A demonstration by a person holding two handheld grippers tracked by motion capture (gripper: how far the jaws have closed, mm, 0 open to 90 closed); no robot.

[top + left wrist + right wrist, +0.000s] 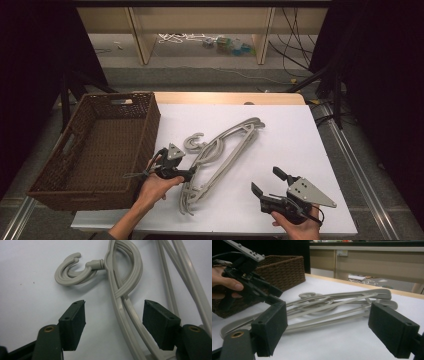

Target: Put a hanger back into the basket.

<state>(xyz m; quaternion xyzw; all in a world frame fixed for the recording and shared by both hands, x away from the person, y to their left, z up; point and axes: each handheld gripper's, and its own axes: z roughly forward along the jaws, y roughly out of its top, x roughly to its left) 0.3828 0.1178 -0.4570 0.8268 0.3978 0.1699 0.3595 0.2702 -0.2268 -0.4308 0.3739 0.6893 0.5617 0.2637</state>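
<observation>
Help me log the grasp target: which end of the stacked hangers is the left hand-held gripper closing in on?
The hook end: the left hand-held gripper straddles the hangers' arm just below the curled hooks, nearest the basket. Its pads are not touching yet.

Lab: black curtains (pixel 30 60), loose floor cables (pixel 295 55), white worktable (pixel 280 150).

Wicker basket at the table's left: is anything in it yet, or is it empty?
Empty. The high view looks straight into the basket and shows only its woven floor; the grey hangers all lie on the white table.
</observation>
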